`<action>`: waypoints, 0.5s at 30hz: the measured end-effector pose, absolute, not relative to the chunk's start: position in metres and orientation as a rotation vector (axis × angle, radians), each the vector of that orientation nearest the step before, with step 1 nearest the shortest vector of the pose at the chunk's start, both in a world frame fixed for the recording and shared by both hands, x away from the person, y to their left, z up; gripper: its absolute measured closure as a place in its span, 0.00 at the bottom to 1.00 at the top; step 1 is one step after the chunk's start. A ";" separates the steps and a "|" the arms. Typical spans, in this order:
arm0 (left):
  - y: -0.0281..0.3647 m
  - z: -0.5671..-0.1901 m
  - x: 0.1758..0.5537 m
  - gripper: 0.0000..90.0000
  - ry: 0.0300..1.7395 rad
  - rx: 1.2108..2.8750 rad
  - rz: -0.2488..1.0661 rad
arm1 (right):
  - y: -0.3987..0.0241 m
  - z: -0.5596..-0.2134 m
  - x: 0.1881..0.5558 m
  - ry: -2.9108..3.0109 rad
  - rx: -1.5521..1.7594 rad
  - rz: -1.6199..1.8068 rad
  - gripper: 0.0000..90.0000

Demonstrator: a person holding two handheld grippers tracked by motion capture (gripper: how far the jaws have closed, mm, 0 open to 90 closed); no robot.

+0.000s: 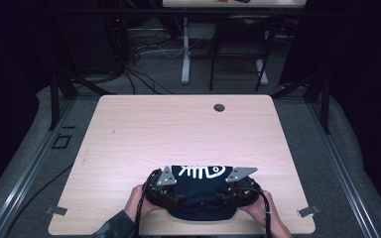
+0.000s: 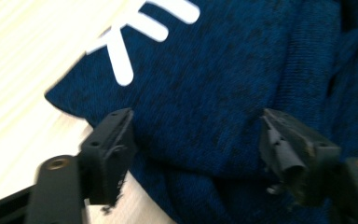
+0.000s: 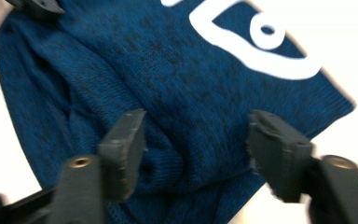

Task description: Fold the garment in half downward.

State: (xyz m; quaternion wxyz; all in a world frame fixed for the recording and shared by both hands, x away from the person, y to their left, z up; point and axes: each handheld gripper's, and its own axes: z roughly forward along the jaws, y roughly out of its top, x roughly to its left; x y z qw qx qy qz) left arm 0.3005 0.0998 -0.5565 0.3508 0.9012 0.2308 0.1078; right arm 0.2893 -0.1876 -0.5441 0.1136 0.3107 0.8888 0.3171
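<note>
1. Nearest the person, in the high view, two hands come in from the bottom edge, each holding a gripper at the near edge of the wooden table (image 1: 129, 129). The left gripper (image 1: 164, 184) sits on the left flank of a folded dark blue knit sweater (image 1: 198, 191), and the right gripper (image 1: 238, 183) on its right flank.
2. That view does not resolve the jaws. The left gripper view does: the left gripper (image 2: 198, 140) has its jaws set well apart over the sweater (image 2: 223, 84), with knit fabric lying between them and neither pad pressing on it.
3. The right gripper view gives the same for the right gripper (image 3: 196, 135): jaws spread, the bunched near fold of the sweater (image 3: 168, 70) between them, nothing clamped.
4. The gripper views bring out the ribbed knit and its creases, which the high view renders as one dark mass. They each catch only a part of the white print: rib-like bars in the left gripper view, and a looped outline with a ring-shaped eye in the right gripper view.
5. The high view joins these parts into a white fish-skeleton print (image 1: 201, 172) along the sweater's far edge.
6. Farther on, the high view shows bare tabletop and a dark round grommet (image 1: 219, 107) near the far edge.
7. Beyond the table stand metal legs and cables on a grey floor.
</note>
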 end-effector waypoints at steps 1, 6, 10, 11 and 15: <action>0.101 -0.559 0.299 0.26 0.609 2.329 0.270 | -0.188 -0.547 0.289 2.618 0.911 0.923 0.37; 0.102 -0.564 0.297 0.24 0.634 2.328 0.262 | -0.187 -0.555 0.288 2.635 0.904 0.914 0.34; 0.103 -0.569 0.293 0.21 0.659 2.308 0.263 | -0.186 -0.559 0.290 2.637 0.864 0.887 0.33; 0.104 -0.569 0.292 0.21 0.662 2.308 0.268 | -0.186 -0.560 0.290 2.638 0.858 0.882 0.33; 0.106 -0.572 0.293 0.20 0.677 2.297 0.261 | -0.187 -0.563 0.295 2.649 0.881 0.905 0.31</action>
